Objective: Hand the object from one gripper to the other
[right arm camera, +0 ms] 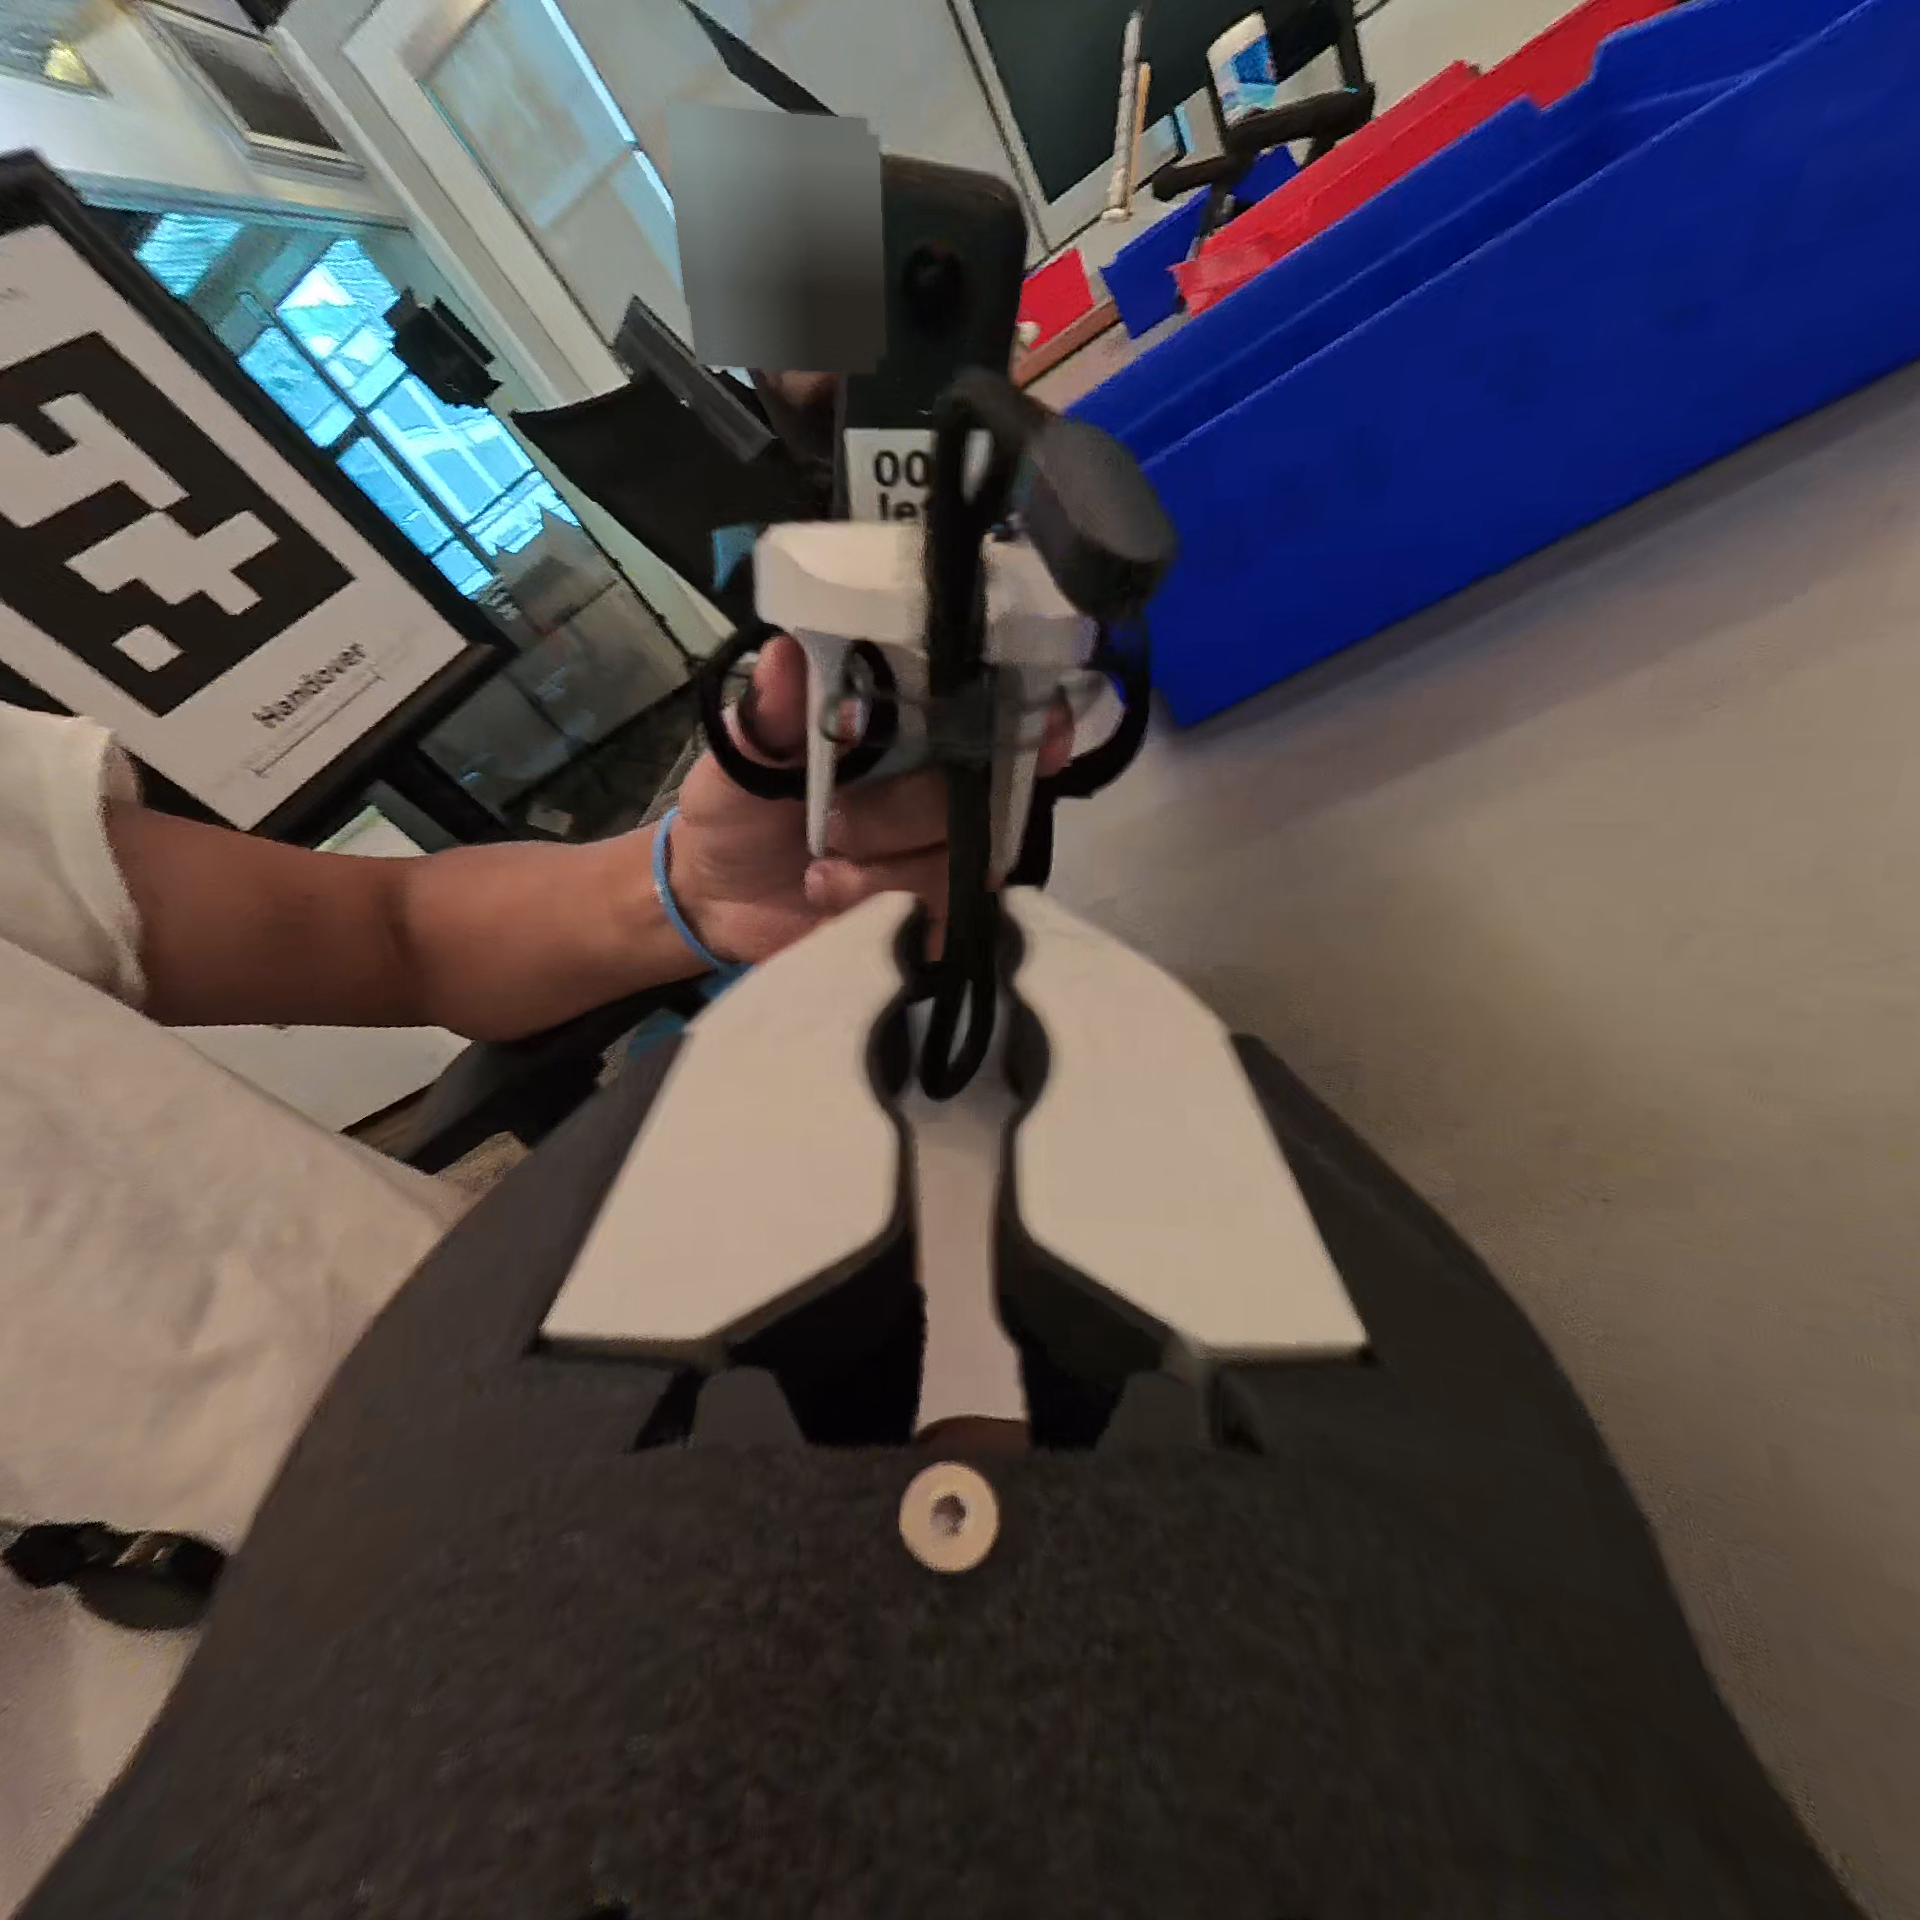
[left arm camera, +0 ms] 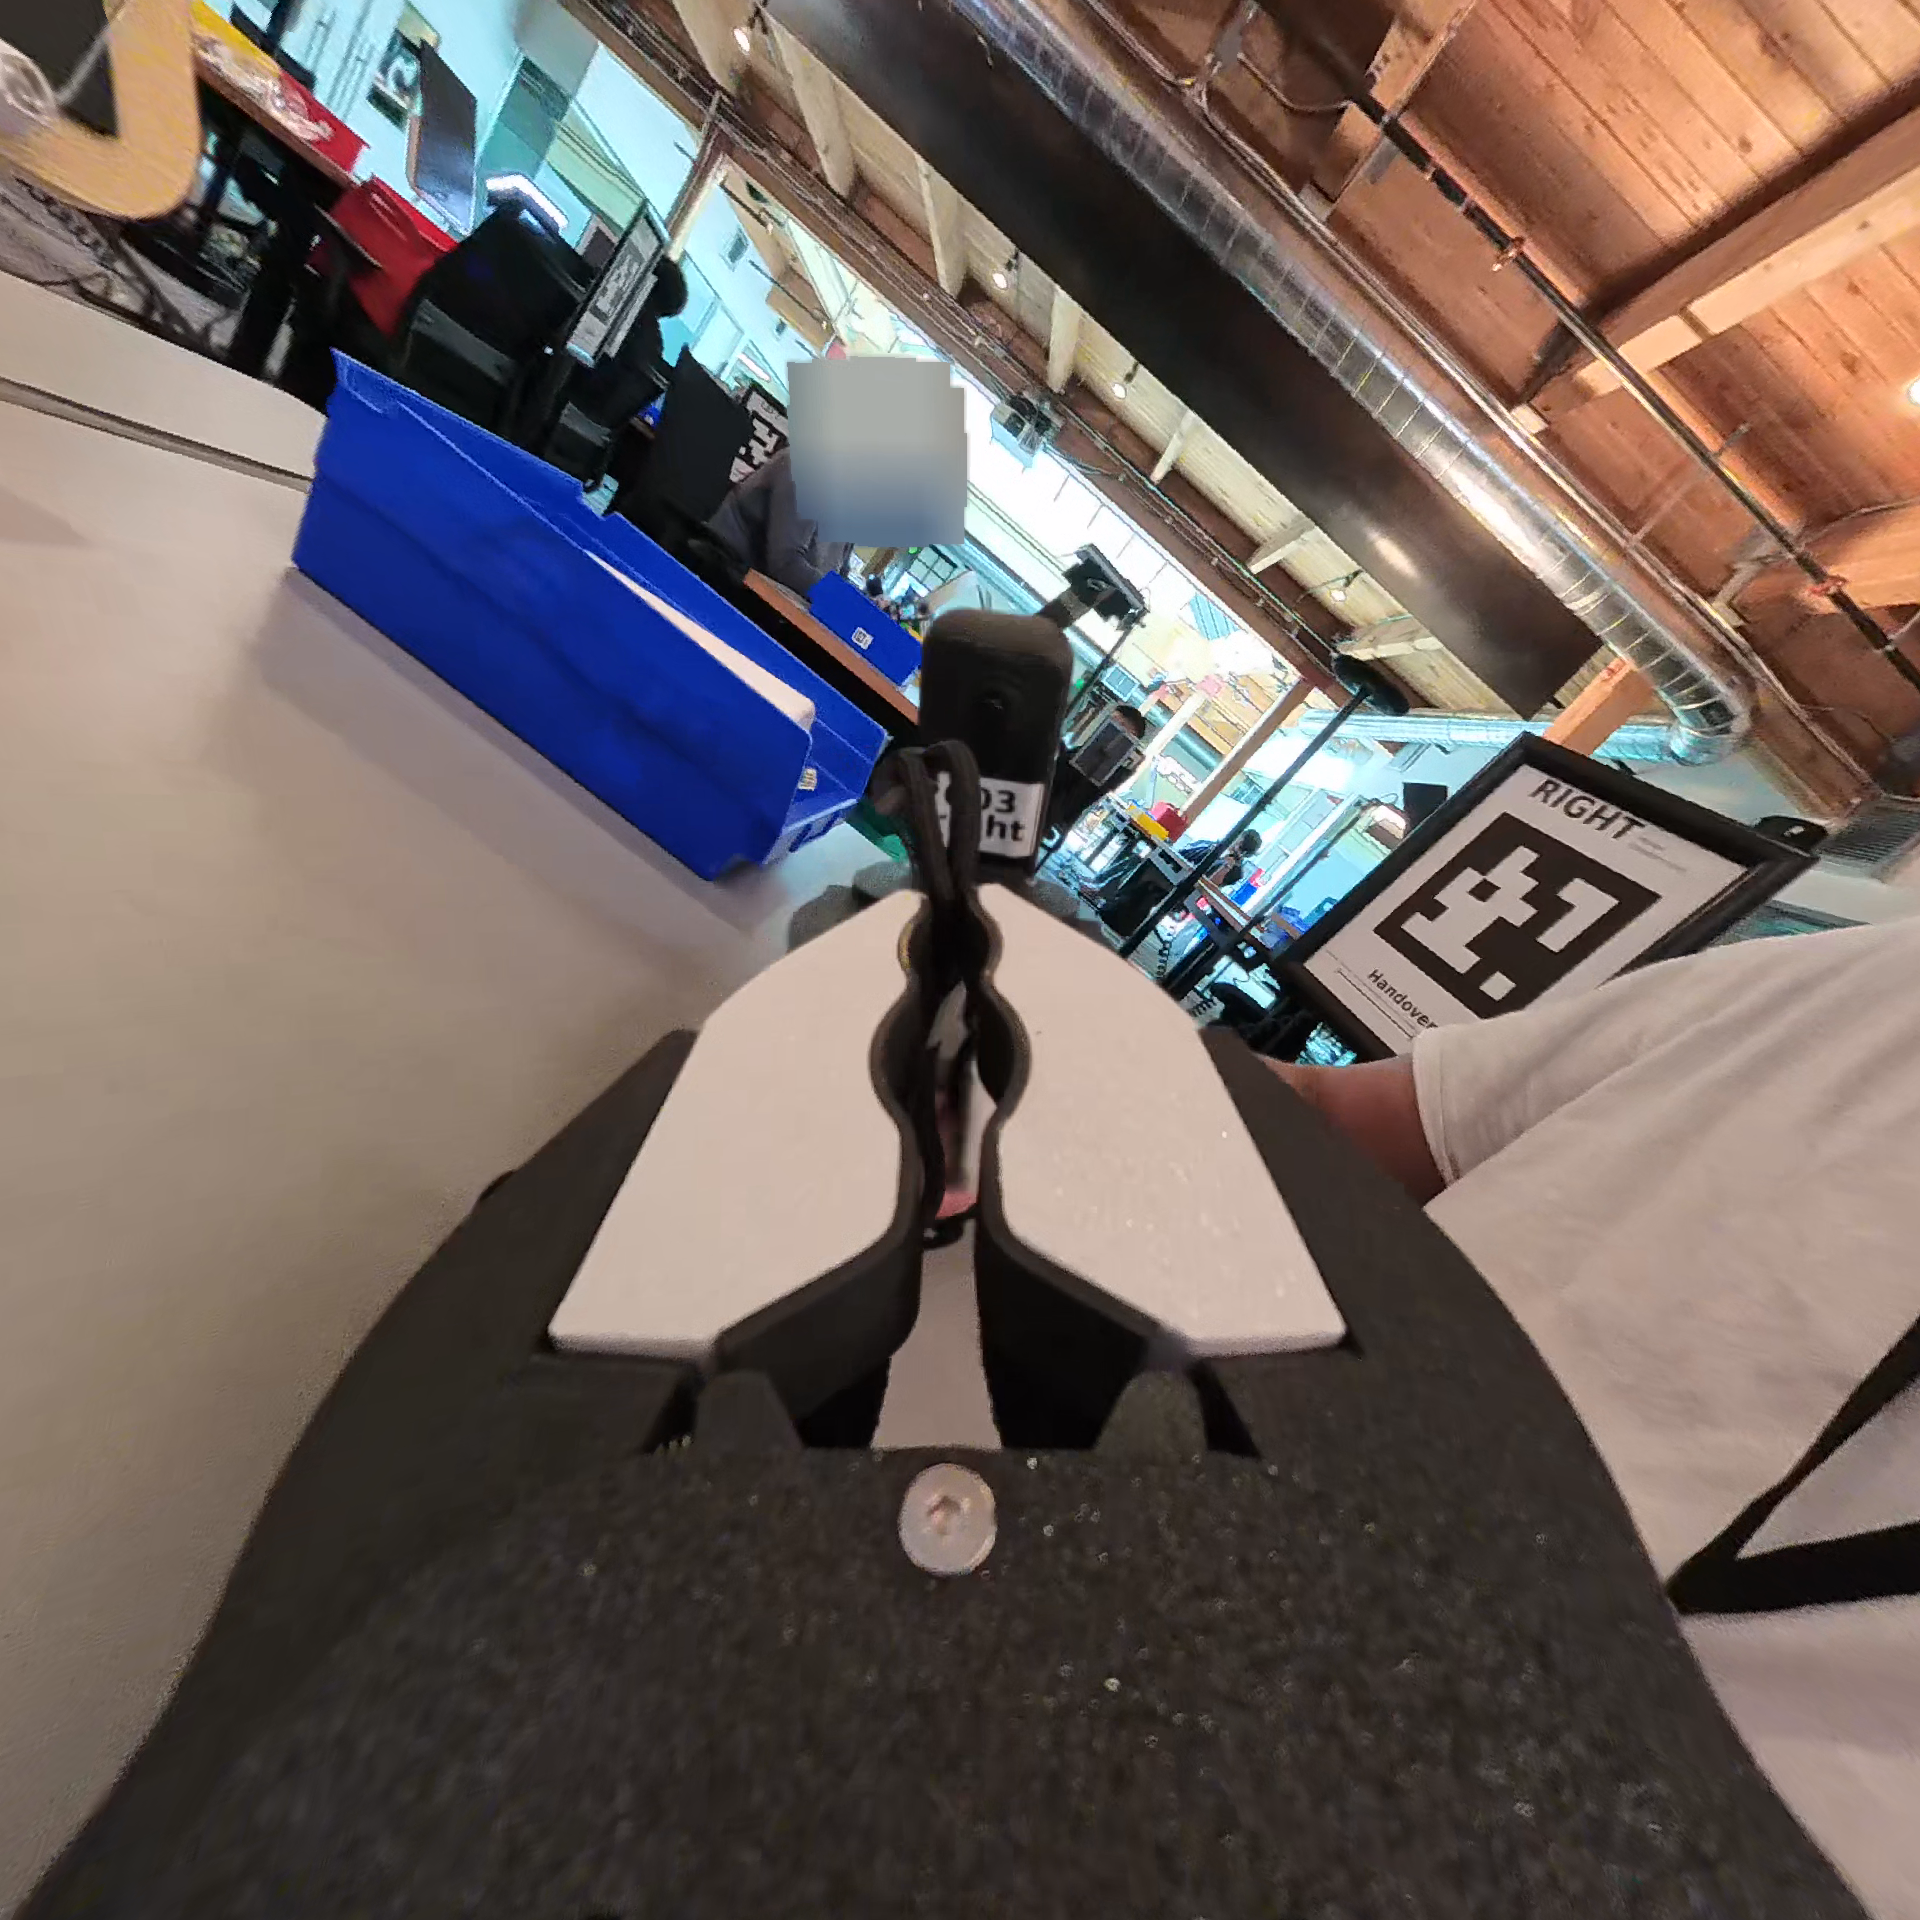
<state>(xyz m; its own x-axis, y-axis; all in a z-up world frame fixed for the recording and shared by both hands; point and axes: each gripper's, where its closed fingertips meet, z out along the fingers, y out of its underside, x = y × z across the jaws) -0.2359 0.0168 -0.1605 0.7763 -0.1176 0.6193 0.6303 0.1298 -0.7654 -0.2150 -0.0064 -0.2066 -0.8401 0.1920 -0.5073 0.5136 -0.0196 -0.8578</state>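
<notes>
The object is a thin black cord loop [left arm camera: 938, 831], held in the air over the white table [left arm camera: 208, 935]. My left gripper [left arm camera: 951, 909] is shut on it; the cord runs out past the fingertips towards the right gripper's black camera [left arm camera: 992, 707]. In the right wrist view the cord [right arm camera: 964, 831] hangs from the left gripper [right arm camera: 920, 805], held by a hand, down between my right gripper's [right arm camera: 964, 920] fingers. These are closed to a narrow gap on the loop's lower end. A dark round piece [right arm camera: 1091, 509] sits near the cord's top.
A blue bin [left arm camera: 540, 644] stands on the table behind the grippers; it also shows in the right wrist view [right arm camera: 1507, 436], with red bins [right arm camera: 1351, 156] beyond. A framed black-and-white marker board [left arm camera: 1507, 914] stands nearby. The person's arm [right arm camera: 364, 935] and white shirt [left arm camera: 1662, 1247] are close. Spacing between my two grippers at the tips: around 5 cm.
</notes>
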